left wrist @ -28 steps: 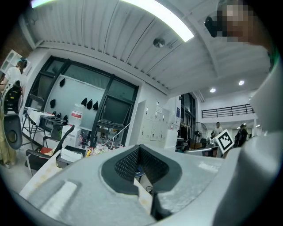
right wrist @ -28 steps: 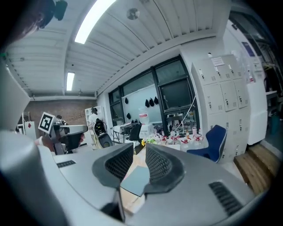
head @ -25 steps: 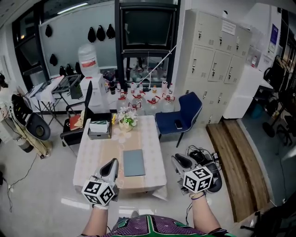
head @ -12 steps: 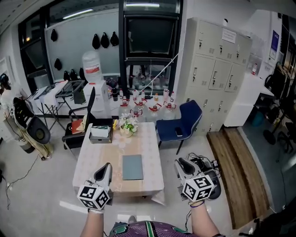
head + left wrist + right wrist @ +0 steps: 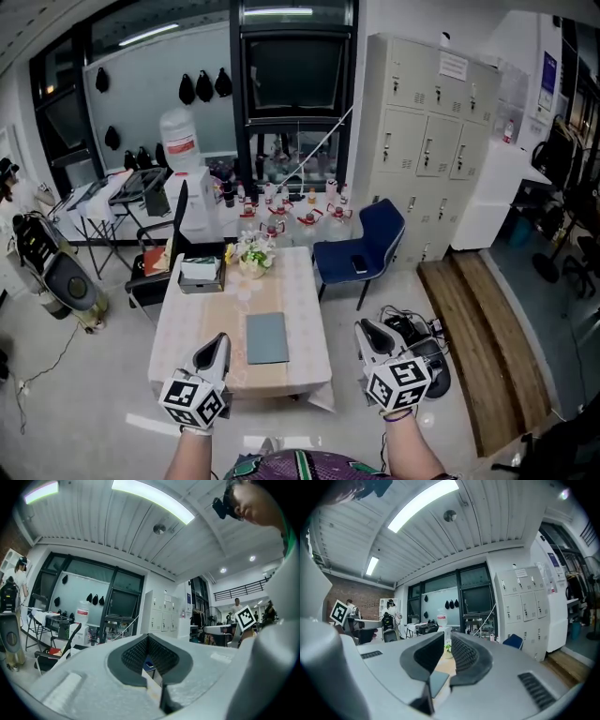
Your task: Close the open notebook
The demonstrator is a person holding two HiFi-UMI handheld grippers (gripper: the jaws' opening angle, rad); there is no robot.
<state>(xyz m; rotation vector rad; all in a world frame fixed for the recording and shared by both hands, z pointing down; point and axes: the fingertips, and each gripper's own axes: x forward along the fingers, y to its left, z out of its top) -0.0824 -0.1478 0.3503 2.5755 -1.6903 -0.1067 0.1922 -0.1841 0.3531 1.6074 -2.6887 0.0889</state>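
The notebook (image 5: 267, 337) is a grey-blue book lying shut and flat on the beige-topped table (image 5: 300, 361), near its front edge. My left gripper (image 5: 218, 339) (image 5: 147, 637) hovers over the table's front left corner, left of the notebook and apart from it. Its tips meet with nothing held. My right gripper (image 5: 366, 328) (image 5: 446, 637) hangs off the table's right side, above the floor. Its jaws are closing, a narrow gap still shows between them, and nothing is in that gap.
A vase of flowers (image 5: 251, 253) and a tray of boxes (image 5: 200, 267) stand at the table's far end. A blue chair (image 5: 361, 248) is at the far right, a black chair (image 5: 155, 272) at the left. Cables and a bag (image 5: 417, 342) lie on the floor under my right hand.
Both grippers have drawn back a little from the table toward me. The notebook lies where it was, shut.
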